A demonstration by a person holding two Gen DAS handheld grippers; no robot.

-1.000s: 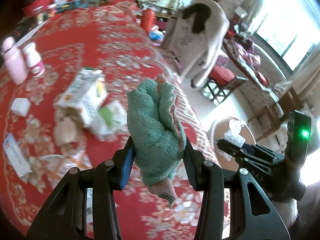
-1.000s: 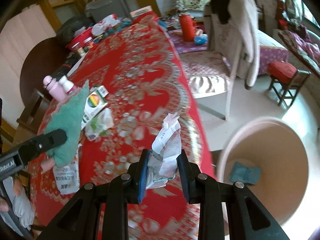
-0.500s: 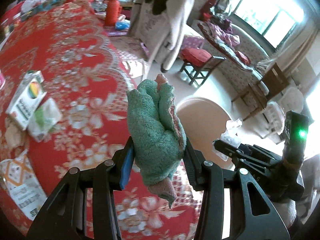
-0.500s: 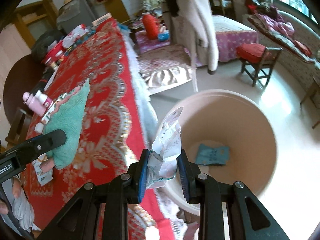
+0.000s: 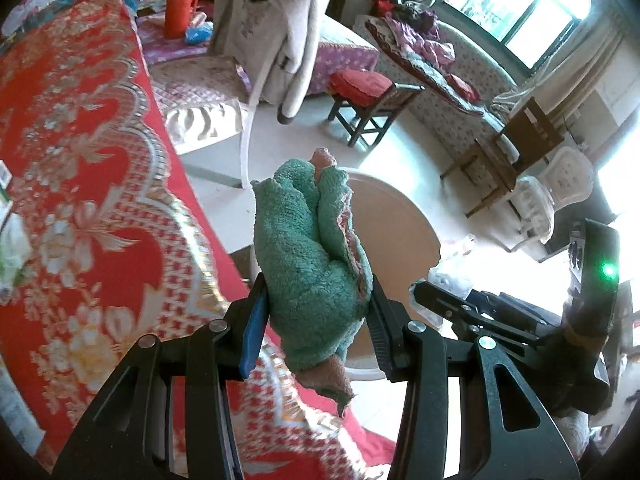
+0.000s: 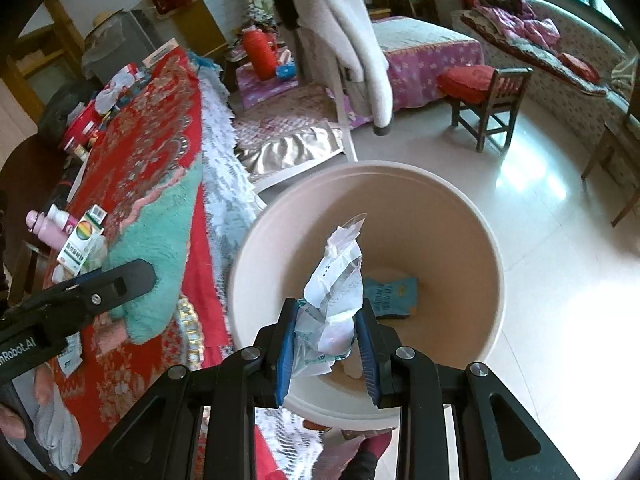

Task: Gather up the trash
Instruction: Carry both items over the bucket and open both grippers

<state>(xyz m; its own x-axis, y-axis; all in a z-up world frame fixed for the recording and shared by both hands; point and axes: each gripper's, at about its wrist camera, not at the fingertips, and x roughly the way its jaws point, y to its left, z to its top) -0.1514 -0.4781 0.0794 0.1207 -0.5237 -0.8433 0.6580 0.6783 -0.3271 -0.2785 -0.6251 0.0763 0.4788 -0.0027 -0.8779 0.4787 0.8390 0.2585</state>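
With both loads carried to the bin [image 6: 486,240], the drop-off step is in hand.
Right gripper [image 6: 328,340]: fingers partly closed, clamped on a crumpled wrapper [image 6: 334,292] that hangs over the bin's mouth; a blue packet [image 6: 390,294] already lies inside. Judged next move: part these fingers so the wrapper falls in. Left gripper [image 5: 316,320]: fingers partly closed, clamped on a green cloth [image 5: 310,256], held above the edge of the red tabletop [image 5: 80,184], near the bin's rim but not clearly over the opening. It likely needs to travel further over the bin before release. A box [image 6: 80,246] and bottles [image 6: 50,224] remain on the tabletop.
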